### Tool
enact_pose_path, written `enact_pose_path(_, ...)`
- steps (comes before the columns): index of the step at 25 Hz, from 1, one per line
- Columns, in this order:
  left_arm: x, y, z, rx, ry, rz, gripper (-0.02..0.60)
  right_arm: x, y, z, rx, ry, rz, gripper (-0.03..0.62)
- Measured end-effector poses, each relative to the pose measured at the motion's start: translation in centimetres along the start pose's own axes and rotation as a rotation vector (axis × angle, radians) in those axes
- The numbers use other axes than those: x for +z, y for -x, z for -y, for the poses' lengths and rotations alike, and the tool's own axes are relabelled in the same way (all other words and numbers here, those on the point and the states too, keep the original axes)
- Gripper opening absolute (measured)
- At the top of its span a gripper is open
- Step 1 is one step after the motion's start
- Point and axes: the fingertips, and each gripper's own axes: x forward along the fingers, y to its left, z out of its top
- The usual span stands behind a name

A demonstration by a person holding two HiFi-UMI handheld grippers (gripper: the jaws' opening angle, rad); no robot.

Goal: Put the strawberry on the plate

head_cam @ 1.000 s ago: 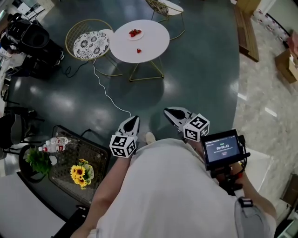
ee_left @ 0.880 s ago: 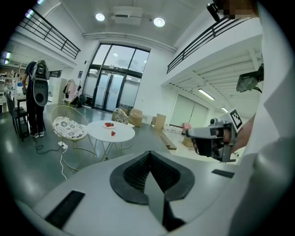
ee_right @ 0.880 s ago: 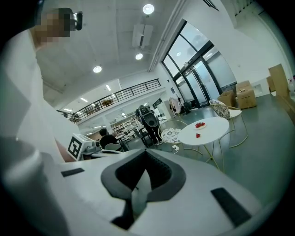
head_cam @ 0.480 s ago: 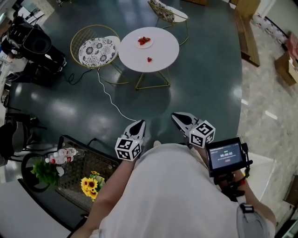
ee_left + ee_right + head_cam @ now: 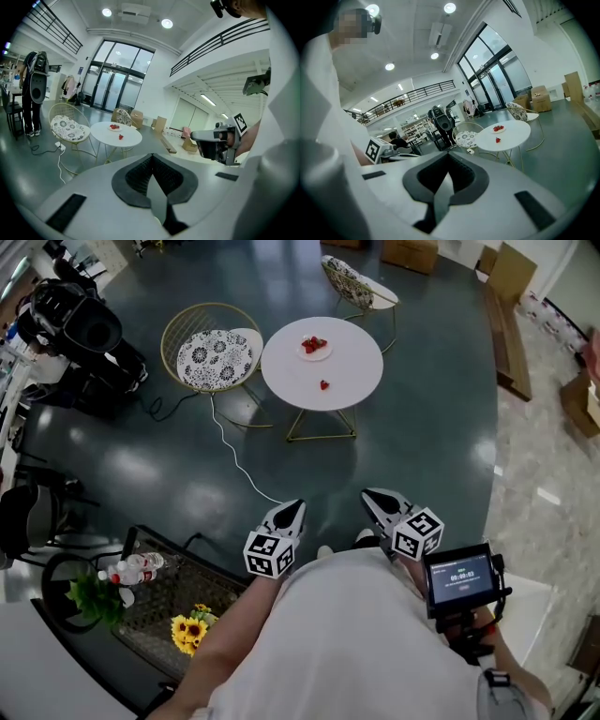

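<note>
A lone red strawberry point(image 5: 323, 384) lies near a plate point(image 5: 314, 348) apparently holding more strawberries.

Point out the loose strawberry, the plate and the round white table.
loose strawberry point(image 5: 323, 384): head view, the middle of the berry.
plate point(image 5: 316, 356): head view, its bare near rim.
round white table point(image 5: 361, 367): head view, a bare part of its top.

No words or brands can be read. The small screen point(image 5: 459, 576) fixed behind the right gripper point(image 5: 372, 494) shows a white row of digits split by colons, too small to make out. The left marker cube point(image 5: 270, 555) on the left gripper point(image 5: 297, 506) and the right marker cube point(image 5: 418, 532) carry black-and-white square codes, without letters.
</note>
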Motion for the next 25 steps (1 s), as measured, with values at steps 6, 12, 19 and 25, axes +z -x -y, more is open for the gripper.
enact_pose_path(6,-0.2,-1.0,-1.1,0.029,0.027,0.001,0.008,0.0,-1.5,1.2,0.024,0.002,-0.024,0.006)
enact_pose_path(12,1.3,-4.6,-2.2,0.075,0.048,-0.017,0.008,1.9,-3.5,5.3,0.065,-0.005,-0.043,0.006)
enact_pose_path(19,3.5,-7.9,-2.4,0.076,0.028,-0.024,0.008,3.6,-4.3,8.7,0.070,-0.007,-0.042,0.006)
enact_pose_path(25,4.8,-10.0,-2.5,0.088,0.022,-0.036,0.008,4.5,-4.5,10.4,0.089,-0.020,-0.036,0.006)
